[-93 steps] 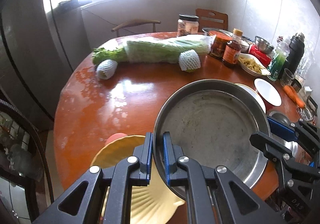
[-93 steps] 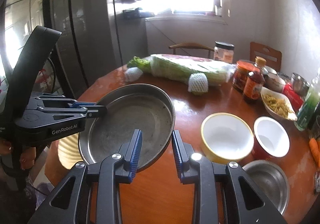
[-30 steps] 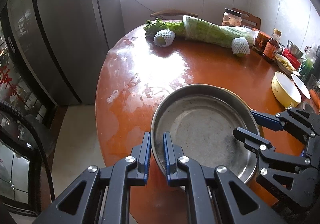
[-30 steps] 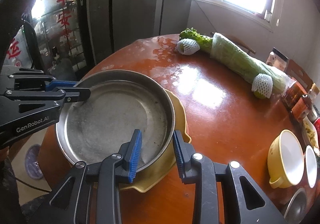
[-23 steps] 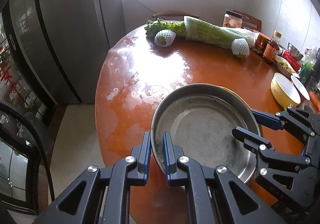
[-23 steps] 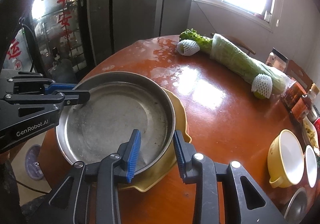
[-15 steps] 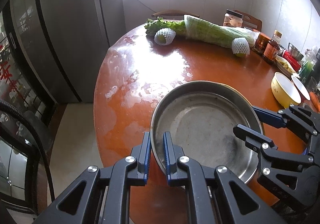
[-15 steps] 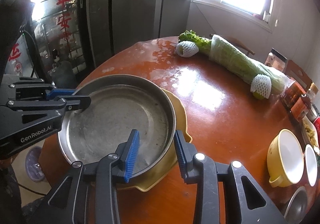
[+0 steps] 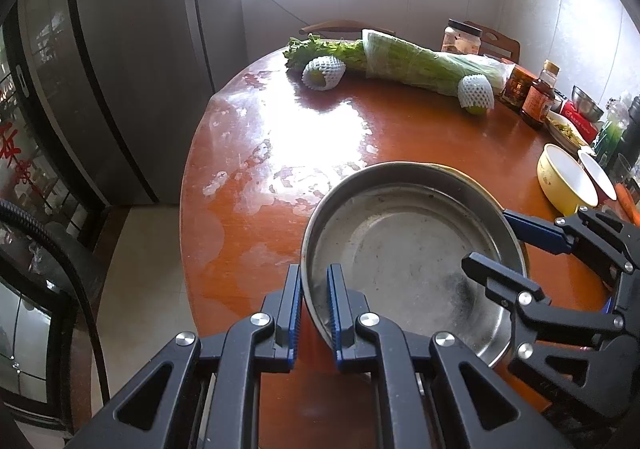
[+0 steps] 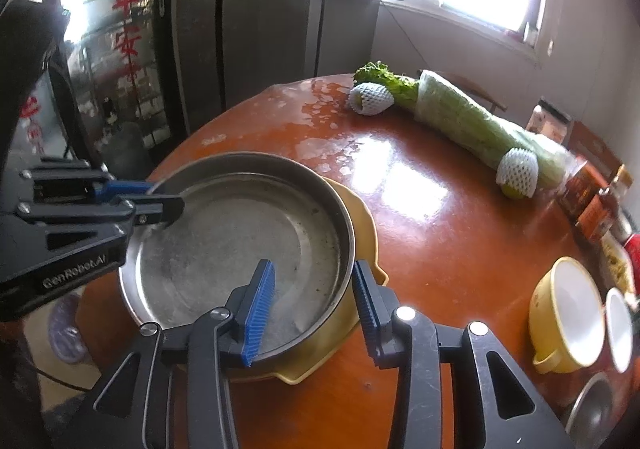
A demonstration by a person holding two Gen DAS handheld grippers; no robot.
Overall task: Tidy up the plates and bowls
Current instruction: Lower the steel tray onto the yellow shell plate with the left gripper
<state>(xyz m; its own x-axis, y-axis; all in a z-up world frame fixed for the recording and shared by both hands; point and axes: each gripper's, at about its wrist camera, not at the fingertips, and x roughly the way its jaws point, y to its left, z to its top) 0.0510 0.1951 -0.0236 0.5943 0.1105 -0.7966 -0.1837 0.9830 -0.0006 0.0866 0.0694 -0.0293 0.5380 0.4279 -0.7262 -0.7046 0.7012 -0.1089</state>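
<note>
Since half a second ago the right gripper (image 10: 314, 305) has spread its fingers (image 10: 259, 307) wider, so they now straddle the near rim of the steel pan (image 10: 240, 245) without pinching it: one blue pad hangs over the pan's floor, the other sits outside, beside the yellow plate (image 10: 362, 217). The pan itself has hardly shifted. It rests inside the yellow plate, whose scalloped edge shows past the pan's side and underneath its near rim, at the edge of the round orange desk (image 10: 440, 233) closest to the cameras.

The left gripper (image 9: 314, 295) is nearly closed, with its fingers (image 9: 334, 303) clamped on the pan's rim, one pad outside the wall and one inside; in the right wrist view it reaches in at the pan's far left rim. In the left wrist view the right gripper (image 9: 508, 249) stands open across the pan's opposite rim.

Away from the pan, toward the right-hand edge of the desk, a yellow bowl (image 10: 566, 311) with a white inside sits just beside a white-lined bowl (image 10: 619, 329), and a small steel bowl (image 10: 592, 415) lies near them at the frame's lower corner. Across the desk from the pan lies a long wrapped bundle of greens (image 10: 472, 125), with a foam-netted fruit (image 10: 370, 99) at its leafy end and another netted fruit (image 10: 516, 169) further along. Sauce bottles (image 9: 538, 97) stand past the greens.
</note>
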